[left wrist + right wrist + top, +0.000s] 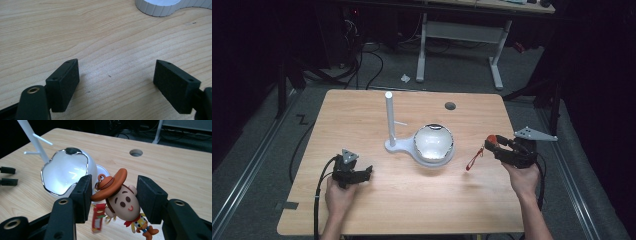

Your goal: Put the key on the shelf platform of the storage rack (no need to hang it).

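Dark floor and trailing cables surround a pale wooden tabletop [412, 200], where a white stand [390, 120] with a slim upright post and small side pegs sits beside a glossy white egg-shaped shell [434, 142] on the same base. The right claw [502, 148] holds a cowboy keychain figure [122, 200] between its pads, lifted clear of the wood near the right edge, with a red tag [474, 159] dangling below it. In the right gripper view the jaws press the brown hat and round head from both sides, and the metal ring [100, 180] at the hat's top stands free. The left claw [357, 175] rests low over bare wood at the left, spread wide and empty.

Hanging the charm on a peg [42, 139] looks like the step in hand (a guess from the layout). To do it well, the ring should stay unobstructed and face the peg tip, so approach slowly and level, and let the loop slide on before easing the grip. The loose tag could snag on the shell.
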Demonstrator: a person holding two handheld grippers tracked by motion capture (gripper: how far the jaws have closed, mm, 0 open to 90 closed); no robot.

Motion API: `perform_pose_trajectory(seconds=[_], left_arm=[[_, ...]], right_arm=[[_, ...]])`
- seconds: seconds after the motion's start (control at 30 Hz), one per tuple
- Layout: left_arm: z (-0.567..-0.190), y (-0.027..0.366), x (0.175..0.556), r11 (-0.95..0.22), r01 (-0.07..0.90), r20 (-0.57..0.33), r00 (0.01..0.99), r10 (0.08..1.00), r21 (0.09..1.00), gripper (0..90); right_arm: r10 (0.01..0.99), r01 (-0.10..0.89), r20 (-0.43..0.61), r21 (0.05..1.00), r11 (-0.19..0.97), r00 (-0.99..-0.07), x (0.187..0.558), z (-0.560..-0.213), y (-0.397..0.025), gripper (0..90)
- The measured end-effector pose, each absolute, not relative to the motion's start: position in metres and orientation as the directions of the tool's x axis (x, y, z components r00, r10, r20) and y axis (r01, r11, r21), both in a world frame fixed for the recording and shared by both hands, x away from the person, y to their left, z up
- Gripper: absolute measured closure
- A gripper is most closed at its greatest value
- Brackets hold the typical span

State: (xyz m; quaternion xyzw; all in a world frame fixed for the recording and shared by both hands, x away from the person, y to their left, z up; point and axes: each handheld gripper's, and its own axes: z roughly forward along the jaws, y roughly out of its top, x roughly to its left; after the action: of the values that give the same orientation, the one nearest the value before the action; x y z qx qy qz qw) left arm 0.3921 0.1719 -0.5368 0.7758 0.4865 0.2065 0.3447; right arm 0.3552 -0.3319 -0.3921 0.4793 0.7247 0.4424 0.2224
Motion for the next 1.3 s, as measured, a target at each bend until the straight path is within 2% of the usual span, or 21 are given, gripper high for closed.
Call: perform_pose_trajectory(seconds=[1.3], left_arm=[[-0.537,0.172,0.392,-0.289,0.613,-0.015,0.441,0.897,0.736,21.3]], right_arm=[[0.802,0.413,0.095,0.889,0.199,-0.59,0.372,-0.327,-0.289,48.1]])
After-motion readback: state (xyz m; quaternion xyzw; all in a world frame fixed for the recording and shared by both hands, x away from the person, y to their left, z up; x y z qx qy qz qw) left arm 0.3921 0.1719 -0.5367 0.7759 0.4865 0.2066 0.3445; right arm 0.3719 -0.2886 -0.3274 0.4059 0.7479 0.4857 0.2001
